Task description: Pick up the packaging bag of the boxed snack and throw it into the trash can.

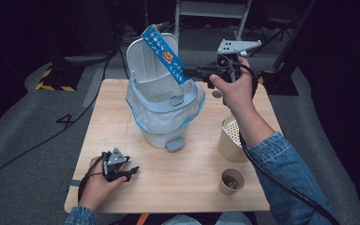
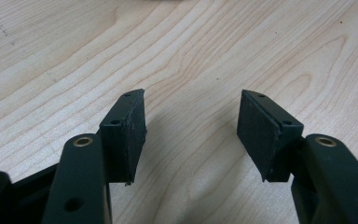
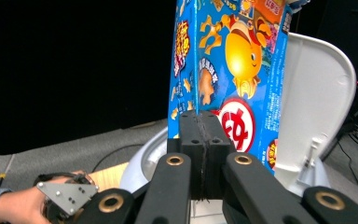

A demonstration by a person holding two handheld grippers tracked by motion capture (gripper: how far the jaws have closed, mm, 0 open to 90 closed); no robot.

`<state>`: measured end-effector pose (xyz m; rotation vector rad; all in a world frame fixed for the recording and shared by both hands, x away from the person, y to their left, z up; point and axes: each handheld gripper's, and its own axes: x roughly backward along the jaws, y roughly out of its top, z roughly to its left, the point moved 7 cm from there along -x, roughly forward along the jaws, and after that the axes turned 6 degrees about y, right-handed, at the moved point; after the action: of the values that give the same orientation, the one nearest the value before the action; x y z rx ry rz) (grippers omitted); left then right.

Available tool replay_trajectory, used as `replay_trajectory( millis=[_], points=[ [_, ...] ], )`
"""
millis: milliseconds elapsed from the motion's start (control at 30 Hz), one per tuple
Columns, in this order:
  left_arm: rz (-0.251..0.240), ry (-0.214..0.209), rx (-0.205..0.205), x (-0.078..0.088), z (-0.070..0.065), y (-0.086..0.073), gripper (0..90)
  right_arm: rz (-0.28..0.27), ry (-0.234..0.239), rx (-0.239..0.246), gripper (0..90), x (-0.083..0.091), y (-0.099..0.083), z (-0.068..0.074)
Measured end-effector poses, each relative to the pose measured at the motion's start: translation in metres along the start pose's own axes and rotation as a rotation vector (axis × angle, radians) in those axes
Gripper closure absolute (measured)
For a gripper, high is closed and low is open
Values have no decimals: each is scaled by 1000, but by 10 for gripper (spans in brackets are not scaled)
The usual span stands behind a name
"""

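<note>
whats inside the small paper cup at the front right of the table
The small paper cup holds something dark at the bottom; what it is is too small to tell. The cup's near wall hides part of its inside.

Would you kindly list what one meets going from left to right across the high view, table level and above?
Left gripper, resting open on the table → white pedal bin with its lid up → right gripper, jaws shut on the blue snack box above the bin → small paper cup.
</note>
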<state>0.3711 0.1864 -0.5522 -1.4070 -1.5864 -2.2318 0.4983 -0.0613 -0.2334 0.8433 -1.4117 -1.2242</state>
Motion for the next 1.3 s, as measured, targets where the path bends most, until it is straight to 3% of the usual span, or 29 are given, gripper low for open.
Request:
replay_trajectory(
  millis=[467, 800, 967, 1300],
  points=[
    [0, 2, -3, 0, 0, 0, 425, -29, 17, 33, 900, -21, -2, 9],
    [0, 1, -2, 0, 0, 0, 425, -91, -32, 66, 900, -11, -3, 8],
    [0, 0, -1, 0, 0, 0, 424, -55, -77, 89, 899, -13, -7, 5],
    [1, 0, -3, 0, 0, 0, 424, -5, -90, 73, 875, -38, -23, 3]
  ],
)
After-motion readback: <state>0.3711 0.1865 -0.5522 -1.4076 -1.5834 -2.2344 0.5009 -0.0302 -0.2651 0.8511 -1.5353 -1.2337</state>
